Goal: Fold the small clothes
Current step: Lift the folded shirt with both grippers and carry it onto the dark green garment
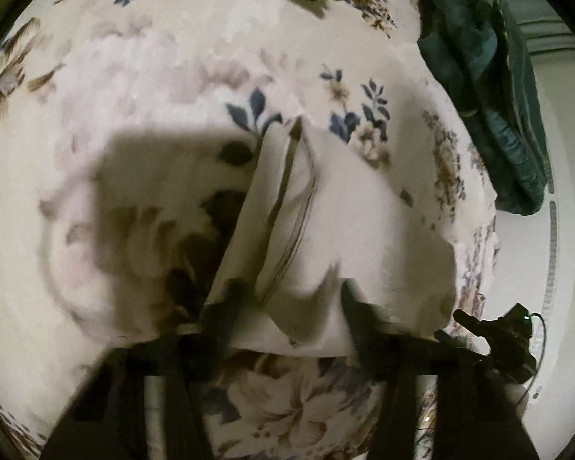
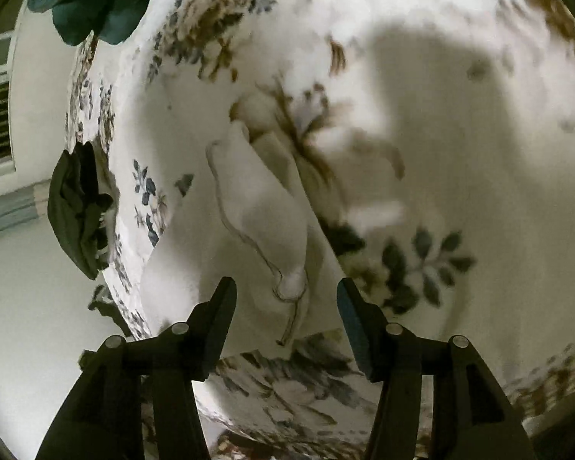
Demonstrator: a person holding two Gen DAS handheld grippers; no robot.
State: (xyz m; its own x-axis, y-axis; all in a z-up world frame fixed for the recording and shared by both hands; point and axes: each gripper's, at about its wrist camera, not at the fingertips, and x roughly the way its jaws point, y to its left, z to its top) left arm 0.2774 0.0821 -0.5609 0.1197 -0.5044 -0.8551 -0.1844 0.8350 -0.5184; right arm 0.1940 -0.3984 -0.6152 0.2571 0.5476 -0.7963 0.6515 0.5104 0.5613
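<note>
A small white garment [image 1: 326,207] lies folded on the floral bedspread [image 1: 134,76], with a dark-edged hem running up its middle. My left gripper [image 1: 287,291] hovers over its near edge with the fingers wide apart and nothing between them. In the right wrist view the same white garment [image 2: 260,207] lies ahead, its thin dark-trimmed edge curling toward me. My right gripper [image 2: 285,287] is open just short of that edge, holding nothing.
A teal garment [image 1: 490,88] lies at the bed's far right edge; it also shows in the right wrist view [image 2: 96,4]. A dark garment [image 2: 76,207] hangs at the bedspread's [image 2: 479,191] left edge. White floor lies beyond the bed.
</note>
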